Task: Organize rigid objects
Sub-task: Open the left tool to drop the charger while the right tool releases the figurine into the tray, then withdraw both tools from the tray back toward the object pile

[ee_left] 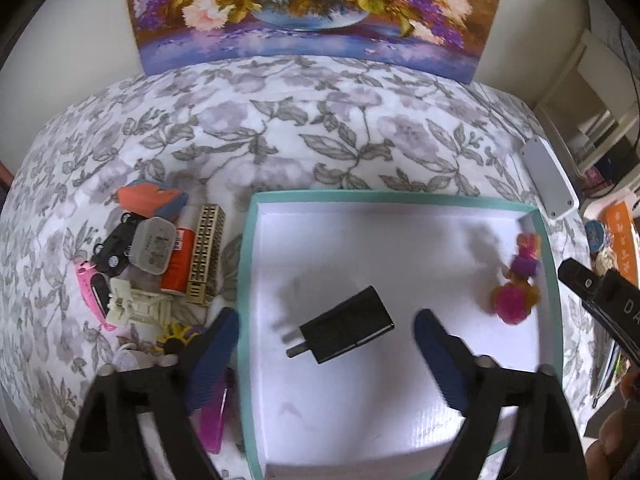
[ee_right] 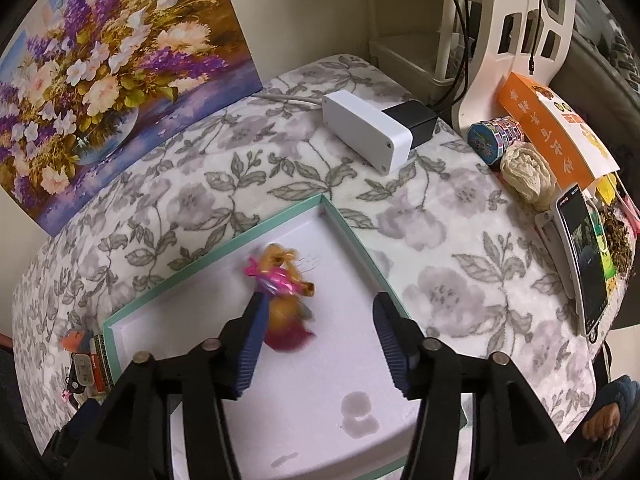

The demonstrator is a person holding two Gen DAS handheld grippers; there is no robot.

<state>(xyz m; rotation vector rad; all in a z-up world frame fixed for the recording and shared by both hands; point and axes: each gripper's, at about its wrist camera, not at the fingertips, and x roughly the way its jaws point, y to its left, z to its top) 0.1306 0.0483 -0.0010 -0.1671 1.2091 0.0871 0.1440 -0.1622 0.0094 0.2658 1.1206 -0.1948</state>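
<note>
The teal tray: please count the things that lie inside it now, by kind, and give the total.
Inside the teal tray:
Black plug adapter: 1
Pink doll figure, blurred: 1
Total: 2
The rest of the small things are in a pile outside the tray, on its left side. Both tools, left and right, are open and hold nothing.

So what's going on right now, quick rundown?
Left gripper open over black charger in tray. Right gripper open, pink doll blurred beside it. Pile left of tray. Nothing blocking.
</note>
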